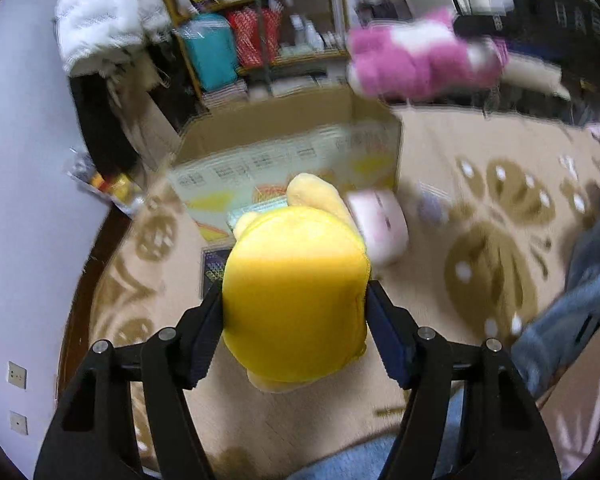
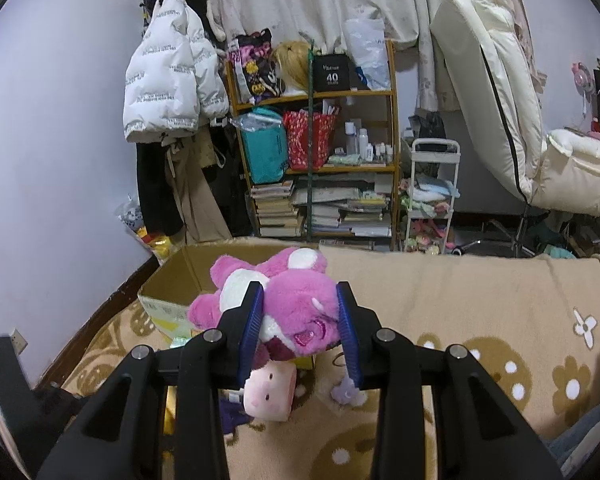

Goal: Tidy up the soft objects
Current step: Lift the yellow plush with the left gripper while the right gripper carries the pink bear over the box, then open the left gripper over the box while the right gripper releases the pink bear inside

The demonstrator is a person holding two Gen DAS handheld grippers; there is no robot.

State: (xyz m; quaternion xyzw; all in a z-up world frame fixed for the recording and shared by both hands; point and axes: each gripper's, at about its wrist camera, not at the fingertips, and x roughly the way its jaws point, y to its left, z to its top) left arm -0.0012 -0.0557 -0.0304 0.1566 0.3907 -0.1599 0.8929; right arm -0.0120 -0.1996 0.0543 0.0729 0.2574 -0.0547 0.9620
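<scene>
My left gripper [image 1: 295,300] is shut on a yellow plush toy [image 1: 296,292] and holds it above the rug, short of an open cardboard box [image 1: 284,148]. My right gripper [image 2: 300,312] is shut on a pink-and-white plush toy [image 2: 280,300] and holds it in the air by the box [image 2: 168,280]; it shows blurred in the left wrist view [image 1: 420,60], above the box's right corner. A pale pink plush [image 2: 270,392] [image 1: 380,224] and a small lilac toy [image 2: 346,394] lie on the rug beside the box.
A beige flower-patterned rug [image 2: 500,320] covers the floor. Behind the box stand a wooden shelf with books and bags [image 2: 320,160], hanging coats [image 2: 172,92], a small white cart [image 2: 432,196] and a cream recliner [image 2: 520,120]. The person's jeans [image 1: 572,312] are at right.
</scene>
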